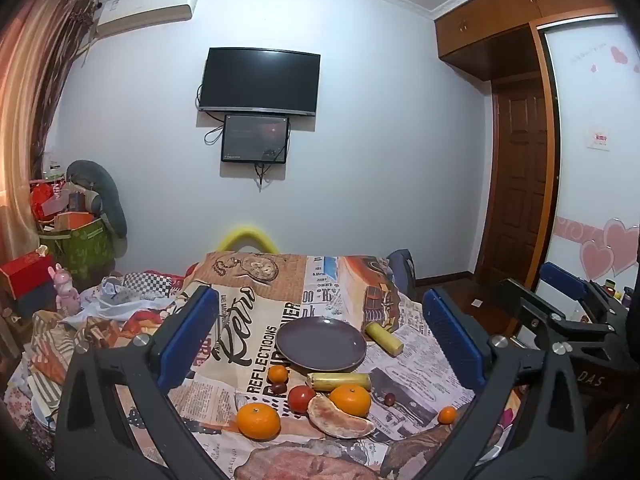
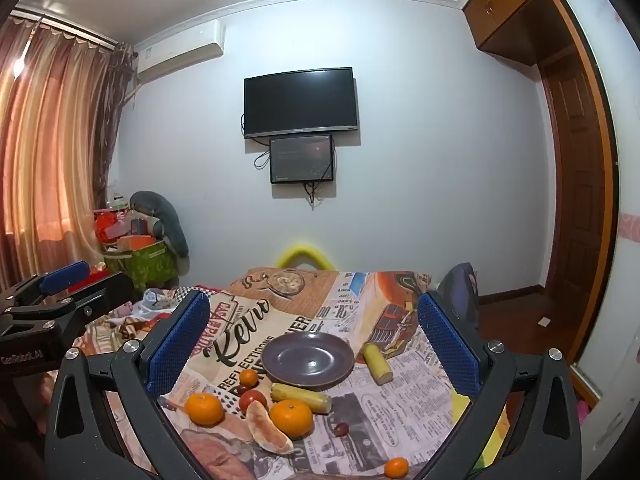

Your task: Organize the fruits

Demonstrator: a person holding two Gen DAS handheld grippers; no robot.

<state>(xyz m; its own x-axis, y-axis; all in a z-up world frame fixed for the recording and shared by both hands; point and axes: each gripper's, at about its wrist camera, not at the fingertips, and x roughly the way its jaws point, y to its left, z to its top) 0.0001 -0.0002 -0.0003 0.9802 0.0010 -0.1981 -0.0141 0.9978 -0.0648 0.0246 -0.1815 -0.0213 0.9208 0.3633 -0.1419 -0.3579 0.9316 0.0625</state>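
Empty grey plate (image 1: 320, 344) upright on printed cloth; oranges (image 1: 258, 421), tomato (image 1: 301, 398), pomelo wedge (image 1: 340, 420) clustered just below.

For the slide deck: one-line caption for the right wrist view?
Open right gripper faces an empty purple plate and scattered oranges on a printed tablecloth.

Home bedroom: wall TV (image 1: 260, 80), curtains (image 2: 52, 140), wardrobe (image 1: 516, 8), air conditioner (image 2: 180, 54), plush toy (image 1: 98, 192).

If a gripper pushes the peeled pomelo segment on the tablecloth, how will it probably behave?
The pomelo segment lies on a flat side, so it would probably slide, not roll. Without peel it looks soft, so a hard squeeze may tear it. It touches the orange behind it, so a push may move both.
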